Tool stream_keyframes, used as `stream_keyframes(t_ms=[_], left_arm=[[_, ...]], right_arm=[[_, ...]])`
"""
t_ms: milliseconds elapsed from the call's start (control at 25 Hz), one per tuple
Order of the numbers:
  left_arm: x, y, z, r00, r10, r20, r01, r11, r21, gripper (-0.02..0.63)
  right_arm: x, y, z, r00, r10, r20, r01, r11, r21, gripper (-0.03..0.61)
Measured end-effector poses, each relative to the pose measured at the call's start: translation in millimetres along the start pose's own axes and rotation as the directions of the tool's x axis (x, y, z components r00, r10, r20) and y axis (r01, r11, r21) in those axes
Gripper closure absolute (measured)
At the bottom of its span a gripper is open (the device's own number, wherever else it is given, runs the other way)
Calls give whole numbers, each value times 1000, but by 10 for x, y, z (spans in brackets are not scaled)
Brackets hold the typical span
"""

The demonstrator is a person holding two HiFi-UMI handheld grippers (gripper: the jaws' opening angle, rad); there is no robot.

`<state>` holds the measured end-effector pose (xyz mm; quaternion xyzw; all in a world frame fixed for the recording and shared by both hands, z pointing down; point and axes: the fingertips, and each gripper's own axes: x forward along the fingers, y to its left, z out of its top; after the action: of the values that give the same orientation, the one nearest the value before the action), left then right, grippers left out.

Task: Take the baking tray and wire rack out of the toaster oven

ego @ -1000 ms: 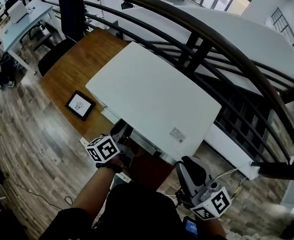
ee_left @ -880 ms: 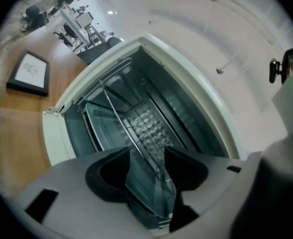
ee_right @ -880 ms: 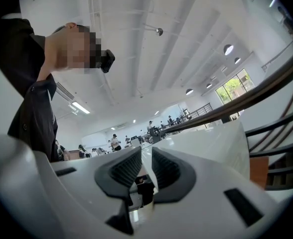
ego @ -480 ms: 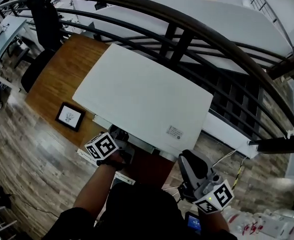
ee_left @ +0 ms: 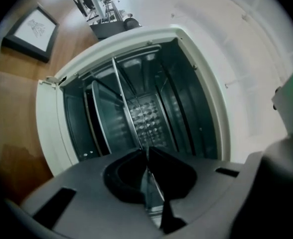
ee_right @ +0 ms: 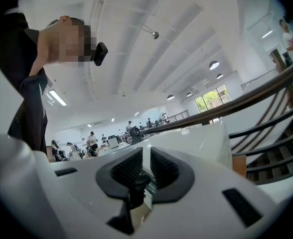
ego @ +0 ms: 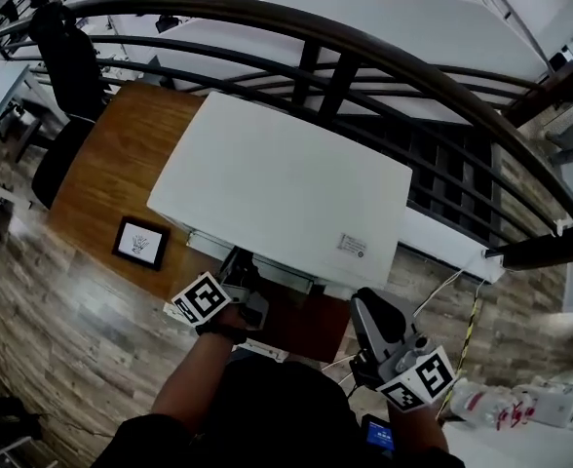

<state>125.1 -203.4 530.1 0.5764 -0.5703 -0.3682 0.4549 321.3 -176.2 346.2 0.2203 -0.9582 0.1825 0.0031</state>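
A boxy white toaster oven [ego: 277, 188] fills the middle of the head view. It stands on a brown wooden tabletop [ego: 101, 178], with a small black-framed picture [ego: 140, 244] lying flat to its left. A dark curved stair railing [ego: 364, 47] arcs across the top of the frame.

The left tongs [ego: 238, 273] sit just below the oven's lower edge, up against its front. In the left gripper view the frame is rolled, so the oven's mouth stands open and tilted, dark and glossy inside. A thin silver metal shelf edge [ee_left: 127, 103] runs from the top of the opening down to the pads. The left tongs have just been closing and are now pressed together on that edge. A sliver of bright metal shows in the seam between them. Whether this is the baking tray or the wire rack cannot be told, as it is seen edge-on. It is inside the oven, with only its front edge at the pads.

The right tongs [ego: 369, 305] hang at the lower right of the head view, beside the oven's near corner and not touching it. They have been closing slightly. The right gripper view shows them nearly together with a narrow slit between the ribbed pads and nothing in it. Beyond them are the oven's white top and the hall ceiling.
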Motion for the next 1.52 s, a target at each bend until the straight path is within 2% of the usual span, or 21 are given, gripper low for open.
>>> stream_keyframes(t_ms=[120,280,440,600,720,880,1080,1280,1520], left_arm=[[-133,20,-9,999,-20,-30,20,1000,-20,589],[-340,96,-21,997,16,-72,-16,1000,8,595],[-508,11,-91,996,-44,-76,40,998,-56,598],[-683,-3,-117,995,-58,-80,52,996,-67,600],[-834,-53,-165,993,-98,-62,90,987,-130,600],[-1137,-139,-181,989,-145,-14,137,963,-234,600],[-1436,-213,-277,988,-155,6,151,952,-266,600],[-1769,-195,-273,981,-187,44,191,925,-328,600],[-2138,-302,-276,968,-244,63,251,913,-320,601]], right_arm=[[57,143,-132,1000,-16,0,16,1000,15,535],[88,276,-315,1000,-30,-2,30,999,30,535],[54,379,-484,999,-35,-17,36,999,41,535],[-9,456,-579,999,-38,-17,39,998,46,535],[-129,507,-646,998,-56,-8,56,997,45,535],[-335,625,-776,995,-94,-15,94,994,50,535],[-618,729,-885,993,-120,-16,120,992,42,535],[-716,911,-955,992,-129,1,129,991,16,535],[-883,1125,-964,992,-122,25,122,992,13,537]])
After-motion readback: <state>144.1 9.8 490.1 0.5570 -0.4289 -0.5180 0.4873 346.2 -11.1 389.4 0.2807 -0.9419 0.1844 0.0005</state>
